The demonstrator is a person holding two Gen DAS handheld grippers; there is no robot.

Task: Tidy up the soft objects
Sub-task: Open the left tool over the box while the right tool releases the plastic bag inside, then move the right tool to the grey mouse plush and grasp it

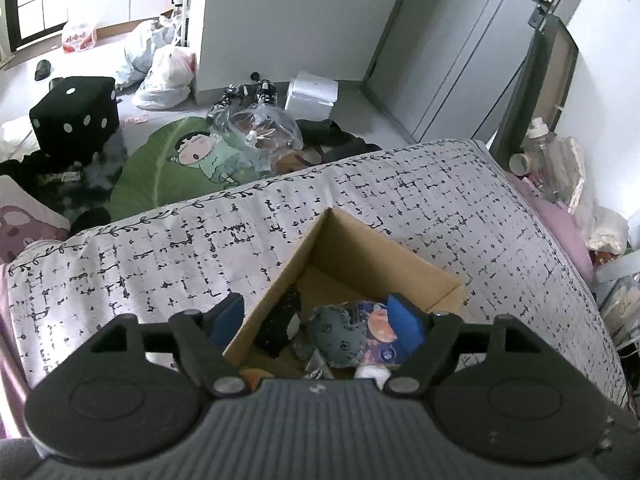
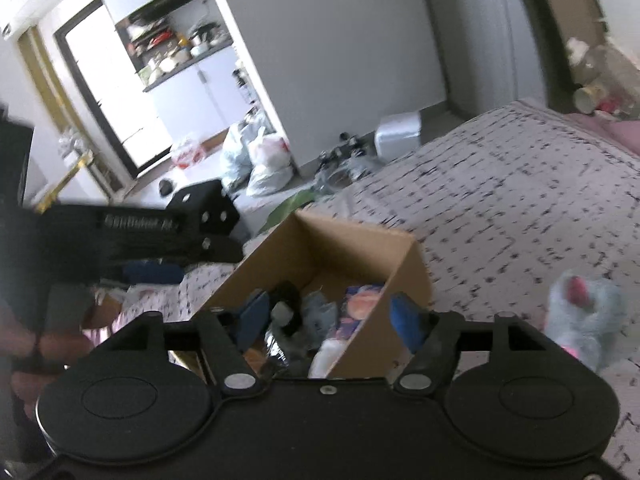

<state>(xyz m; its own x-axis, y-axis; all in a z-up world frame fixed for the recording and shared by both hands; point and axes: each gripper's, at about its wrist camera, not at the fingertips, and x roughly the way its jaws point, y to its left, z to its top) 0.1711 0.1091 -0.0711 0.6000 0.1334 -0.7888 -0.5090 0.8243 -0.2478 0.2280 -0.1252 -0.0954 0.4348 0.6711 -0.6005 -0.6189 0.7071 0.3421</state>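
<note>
The one soft thing not yet put away is the pale blue plush toy (image 2: 582, 320) with pink patches, which lies loose on the patterned bedspread (image 2: 520, 200), outside the cardboard box (image 2: 400, 256) and off to the box's right in the right wrist view. It is blurred, so its shape and long axis cannot be told, though it seems a rounded lump rather than a long thing. The box itself stands on the bed and already holds a grey stuffed toy (image 1: 334, 338), a black plush piece (image 1: 280, 328), a printed packet in blue and orange (image 1: 378, 332) and something white near the front wall.

The right gripper (image 2: 332, 320) hangs over the box mouth with its blue pads spread wide and nothing pressed between them; the plush toy sits just beyond its right finger, nearer to this hand than to the other. The left gripper (image 1: 320, 320) is likewise released, jaws straddling the box's near corner, empty. It shows in the right view as a dark bar at far left, well apart from the toy.

By my reckoning the coming reach belongs to the right hand, swinging rightward and down past the box wall
</note>
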